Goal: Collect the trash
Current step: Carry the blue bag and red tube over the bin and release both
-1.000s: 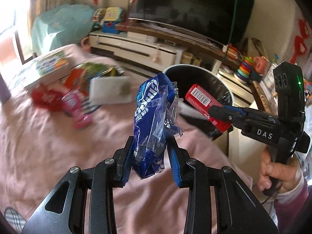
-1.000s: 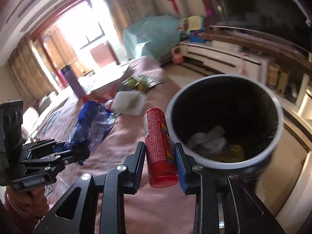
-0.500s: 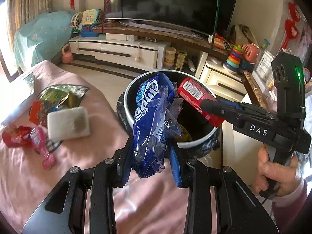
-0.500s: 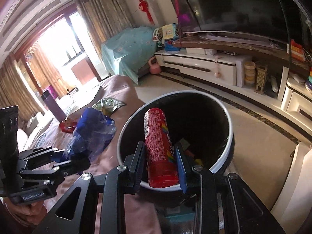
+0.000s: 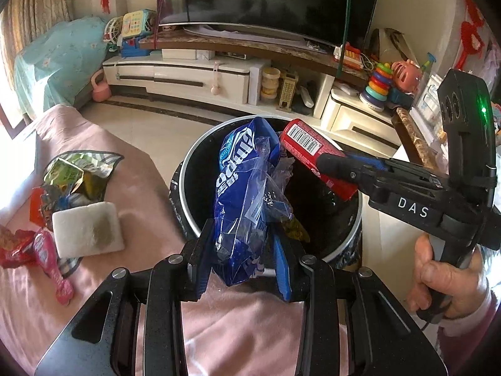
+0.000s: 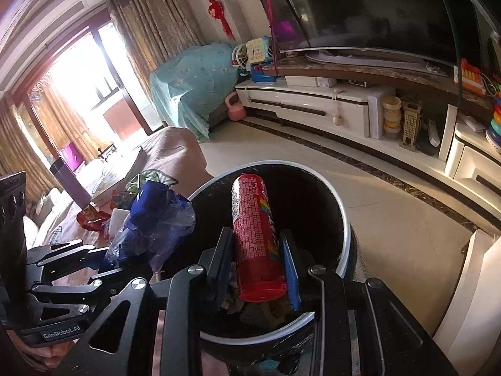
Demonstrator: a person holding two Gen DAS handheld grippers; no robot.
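Left wrist view: blue plastic wrapper (image 5: 247,200) pinched upright in the left gripper (image 5: 242,263), over the near rim of the black trash bin (image 5: 188,169). Red tube (image 6: 255,235) clamped in the right gripper (image 6: 258,266), over the bin's mouth. More wrappers (image 5: 72,175) and a white sponge (image 5: 87,230) lie on the pink cloth (image 5: 141,181) beside the bin.

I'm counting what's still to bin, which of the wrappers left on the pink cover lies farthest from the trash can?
The red wrapper at the far left edge; the pink one and the green one lie nearer the can.
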